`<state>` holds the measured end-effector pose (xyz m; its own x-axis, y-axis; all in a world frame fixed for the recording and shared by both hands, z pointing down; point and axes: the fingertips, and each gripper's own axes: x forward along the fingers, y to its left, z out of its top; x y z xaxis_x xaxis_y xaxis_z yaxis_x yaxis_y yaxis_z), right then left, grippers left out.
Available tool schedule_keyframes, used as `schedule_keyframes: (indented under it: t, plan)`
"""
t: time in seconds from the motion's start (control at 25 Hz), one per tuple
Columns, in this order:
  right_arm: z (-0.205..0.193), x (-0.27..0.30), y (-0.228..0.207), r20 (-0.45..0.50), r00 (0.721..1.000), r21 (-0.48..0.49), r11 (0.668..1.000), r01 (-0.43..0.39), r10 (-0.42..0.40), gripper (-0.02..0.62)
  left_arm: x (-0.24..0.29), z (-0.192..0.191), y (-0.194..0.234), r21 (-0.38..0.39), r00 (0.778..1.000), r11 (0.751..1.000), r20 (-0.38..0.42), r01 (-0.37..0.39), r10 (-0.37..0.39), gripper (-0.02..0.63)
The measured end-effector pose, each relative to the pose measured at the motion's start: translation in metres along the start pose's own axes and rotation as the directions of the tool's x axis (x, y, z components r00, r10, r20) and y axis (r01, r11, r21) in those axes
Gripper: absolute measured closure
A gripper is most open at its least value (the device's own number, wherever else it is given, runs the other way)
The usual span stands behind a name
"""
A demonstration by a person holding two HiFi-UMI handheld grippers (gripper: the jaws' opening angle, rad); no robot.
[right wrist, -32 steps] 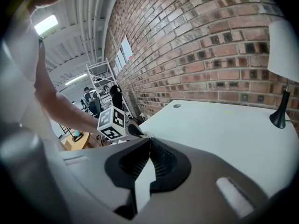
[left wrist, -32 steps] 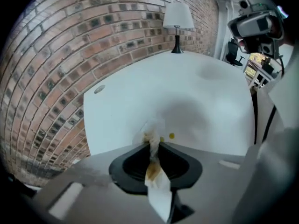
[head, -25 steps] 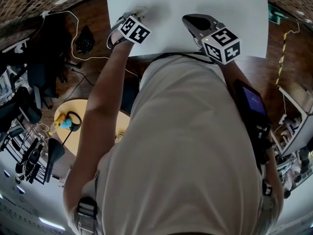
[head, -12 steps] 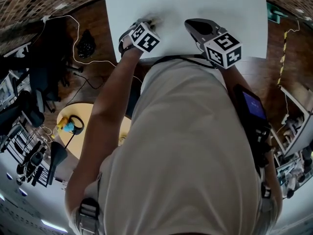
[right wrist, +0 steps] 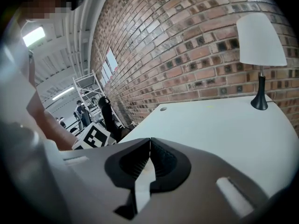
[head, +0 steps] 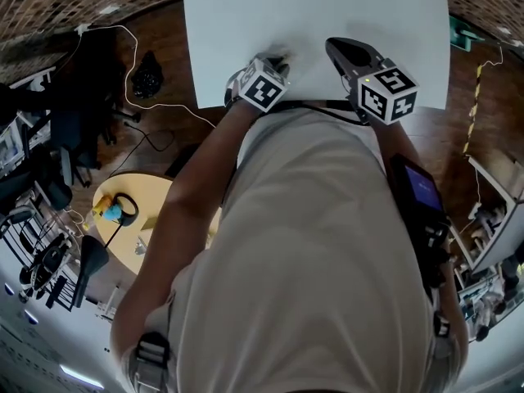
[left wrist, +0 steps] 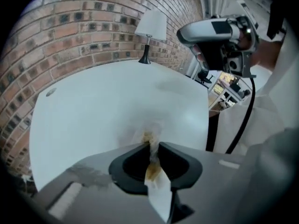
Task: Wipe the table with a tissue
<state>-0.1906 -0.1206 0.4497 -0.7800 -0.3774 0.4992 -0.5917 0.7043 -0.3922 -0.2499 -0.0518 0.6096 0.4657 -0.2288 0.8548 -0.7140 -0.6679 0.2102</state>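
Note:
A crumpled white tissue (left wrist: 150, 133) with a brown stain is pinched between the jaws of my left gripper (left wrist: 153, 144), and its front end presses on the white table (left wrist: 93, 106). In the head view the left gripper (head: 277, 62) stands near the table's (head: 327, 6) front edge, pointing steeply down. My right gripper (head: 332, 46) hovers just to its right. Its jaws (right wrist: 150, 140) meet at the tips with nothing between them. It also shows high up in the left gripper view as the right gripper (left wrist: 215, 36).
A white-shaded lamp (right wrist: 260, 50) stands at the table's far side by the brick wall (right wrist: 196, 41). A small round hole (right wrist: 162, 109) sits in the tabletop. Left of the person on the floor are a round yellow table (head: 123, 211), cables (head: 155, 105) and dark equipment (head: 57, 146).
My left gripper has slid to the right along the table's front edge with the tissue, closing on the right gripper. The right gripper has shifted slightly to the right.

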Motion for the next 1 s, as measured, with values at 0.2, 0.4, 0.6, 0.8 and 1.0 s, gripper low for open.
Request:
schedule_keyframes:
  t: [0.2,0.4,0.6,0.8,1.0]
  plan:
    - [-0.004,-0.012,-0.013,0.012,1.0,0.036,0.999,0.009,-0.009,0.588,-0.014,0.017,-0.018,-0.053,0.988,0.999,0.154,0.006,0.002,0.54]
    - [-0.006,-0.02,-0.015,0.02,1.0,0.026,0.999,-0.022,0.021,0.588,-0.055,-0.007,0.072,-0.259,0.935,0.939,0.213,-0.226,0.284,0.54]
    - [-0.004,-0.04,-0.032,0.024,0.999,0.035,0.999,-0.032,0.032,0.588,-0.097,-0.039,0.171,-0.482,0.837,0.78,0.154,-0.4,0.524,0.54]
    - [-0.015,-0.066,-0.054,0.026,1.0,0.084,0.996,0.0,-0.002,0.588,-0.086,-0.043,0.185,-0.476,0.819,0.742,0.072,-0.473,0.569,0.54]
    - [-0.026,-0.086,-0.073,0.028,0.999,0.122,0.992,0.033,-0.037,0.588,-0.059,-0.021,0.162,-0.44,0.807,0.745,0.07,-0.502,0.586,0.541]
